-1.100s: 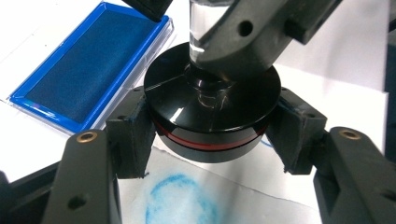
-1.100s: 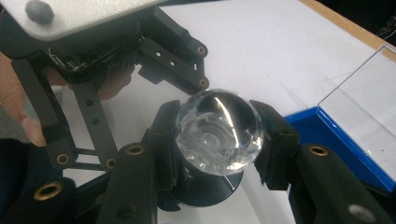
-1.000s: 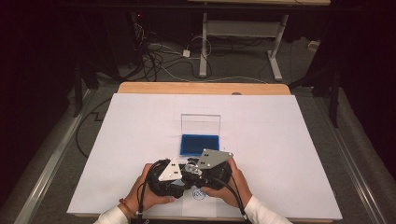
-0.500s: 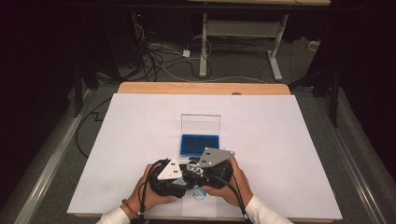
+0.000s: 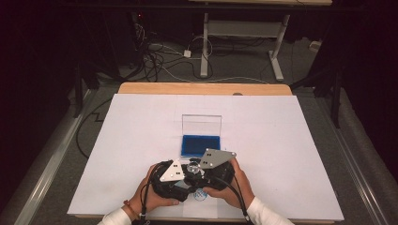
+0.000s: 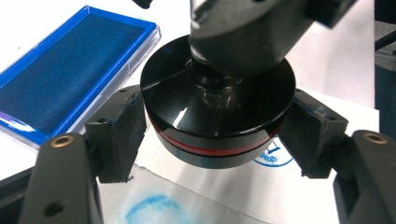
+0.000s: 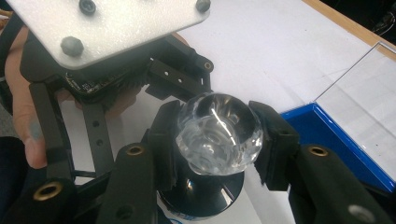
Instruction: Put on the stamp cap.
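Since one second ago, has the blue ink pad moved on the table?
No. In the high view the blue ink pad lies at the same spot below its upright clear lid, equally far from the wooden table edge as before.

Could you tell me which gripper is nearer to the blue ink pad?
Right. The right gripper sits just below the blue ink pad; the left gripper is lower left.

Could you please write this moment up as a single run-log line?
left gripper: shut on stamp base | right gripper: shut on clear knob | stamp: above blue print | ink pad: open, beyond
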`<state>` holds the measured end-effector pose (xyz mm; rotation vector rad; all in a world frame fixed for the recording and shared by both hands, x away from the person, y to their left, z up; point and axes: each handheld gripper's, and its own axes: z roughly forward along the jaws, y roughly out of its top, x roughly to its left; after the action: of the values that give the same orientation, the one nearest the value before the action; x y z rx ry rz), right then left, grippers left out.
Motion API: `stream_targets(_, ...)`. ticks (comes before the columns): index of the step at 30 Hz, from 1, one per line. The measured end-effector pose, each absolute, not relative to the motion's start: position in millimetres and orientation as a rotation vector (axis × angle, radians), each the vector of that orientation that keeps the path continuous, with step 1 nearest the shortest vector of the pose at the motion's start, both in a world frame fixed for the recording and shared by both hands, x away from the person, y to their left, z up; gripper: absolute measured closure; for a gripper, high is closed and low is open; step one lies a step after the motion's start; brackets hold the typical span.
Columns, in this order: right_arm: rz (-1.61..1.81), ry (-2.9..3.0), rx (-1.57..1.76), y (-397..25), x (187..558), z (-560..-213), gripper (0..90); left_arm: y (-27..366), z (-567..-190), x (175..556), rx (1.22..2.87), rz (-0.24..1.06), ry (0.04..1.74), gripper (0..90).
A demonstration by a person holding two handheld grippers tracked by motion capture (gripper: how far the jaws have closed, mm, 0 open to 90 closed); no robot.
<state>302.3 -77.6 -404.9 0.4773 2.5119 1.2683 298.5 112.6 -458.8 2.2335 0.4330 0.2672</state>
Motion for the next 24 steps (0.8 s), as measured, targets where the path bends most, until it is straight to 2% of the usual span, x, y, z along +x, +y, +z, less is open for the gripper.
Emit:
stream_targets(7, 1.267, 2.512, 0.475, -78.1, 302.3, -403.9, 56.9, 113.0, -461.6, 301.2, 2.244, 0.267, 0.462, 16.7)
stream_targets(24, 1.295, 2.484, 0.491, -84.7, 302.7, -395.7, 56.9, 127.6, -456.2, 302.3, 2.229, 0.300, 0.449, 16.2)
